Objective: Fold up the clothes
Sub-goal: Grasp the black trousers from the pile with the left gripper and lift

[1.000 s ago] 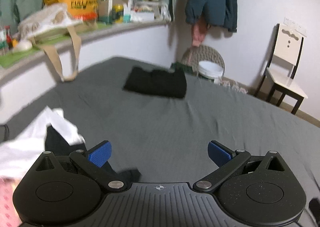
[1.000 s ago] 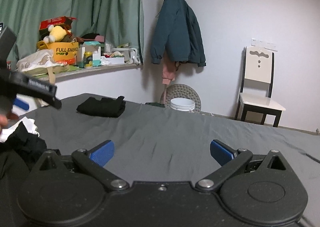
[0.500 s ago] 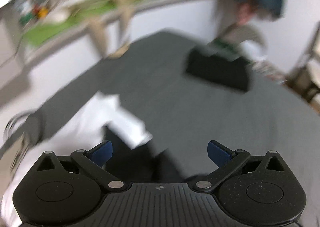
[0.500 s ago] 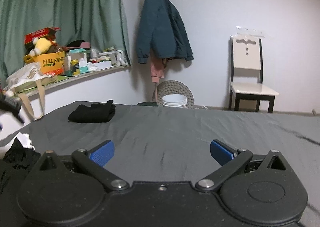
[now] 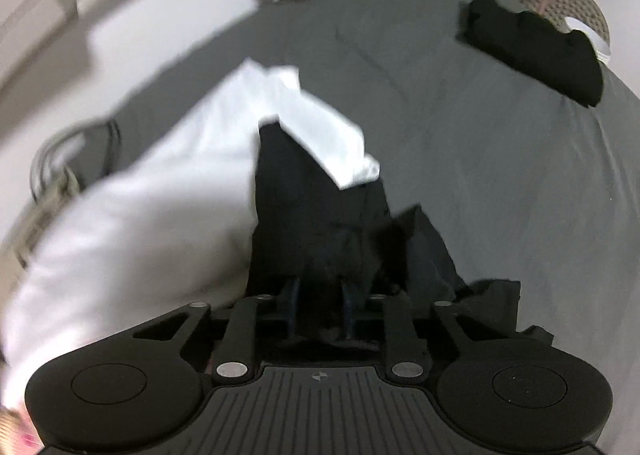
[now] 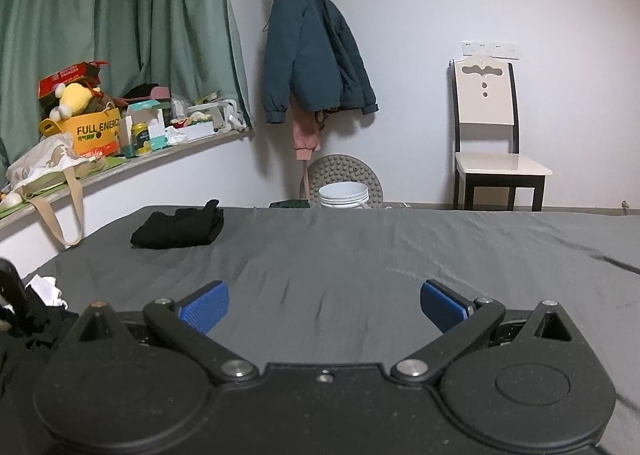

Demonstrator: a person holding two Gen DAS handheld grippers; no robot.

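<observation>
Down from its hover, the left gripper now pinches the crumpled black garment at the bed's near left — beside white cloth. Right gripper hangs spread over bare sheet.

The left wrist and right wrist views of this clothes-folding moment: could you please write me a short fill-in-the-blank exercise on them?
1. The left gripper is shut on a crumpled garment coloured ____.
2. The right gripper hangs ____ over the grey sheet, holding nothing.
3. The folded black garment lies on the ____.
4. The dark teal jacket hangs on the ____.

Missing words: black; open; sheet; wall
</observation>
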